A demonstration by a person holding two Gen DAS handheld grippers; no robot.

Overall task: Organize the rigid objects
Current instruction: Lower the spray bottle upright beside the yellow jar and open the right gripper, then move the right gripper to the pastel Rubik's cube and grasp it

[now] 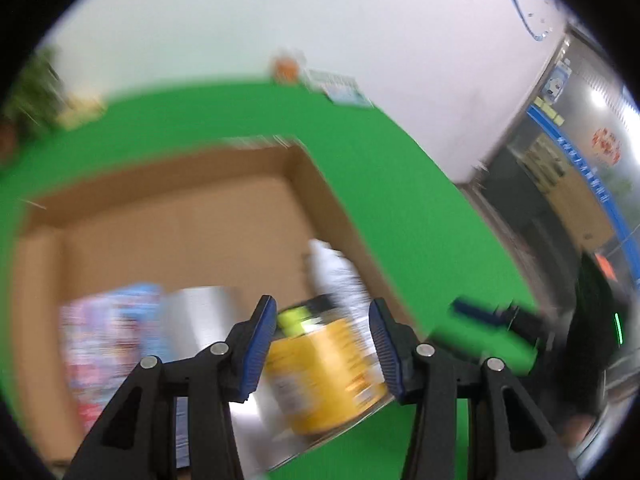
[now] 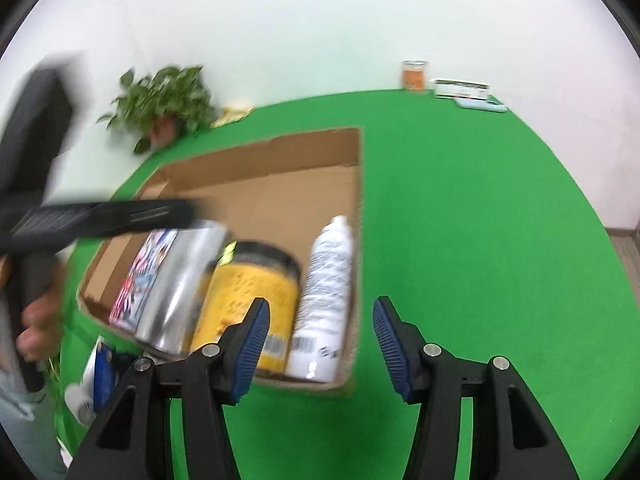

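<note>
An open cardboard box (image 2: 352,168) lies on the green table. In it lie side by side a colourful flat box (image 2: 144,276), a silver can (image 2: 180,284), a yellow jar with a black lid (image 2: 248,292) and a white bottle (image 2: 324,300). My left gripper (image 1: 323,344) is open above the yellow jar (image 1: 324,364), pads on either side and apart from it; the view is blurred. It also shows in the right wrist view (image 2: 104,216) over the box. My right gripper (image 2: 320,340) is open and empty at the box's near edge.
A potted plant (image 2: 164,100) stands at the table's back left. An orange jar (image 2: 414,75) and flat packets (image 2: 464,90) sit at the far edge by the white wall. A blue and white item (image 2: 96,380) lies left of the box. Green cloth (image 2: 480,240) stretches right.
</note>
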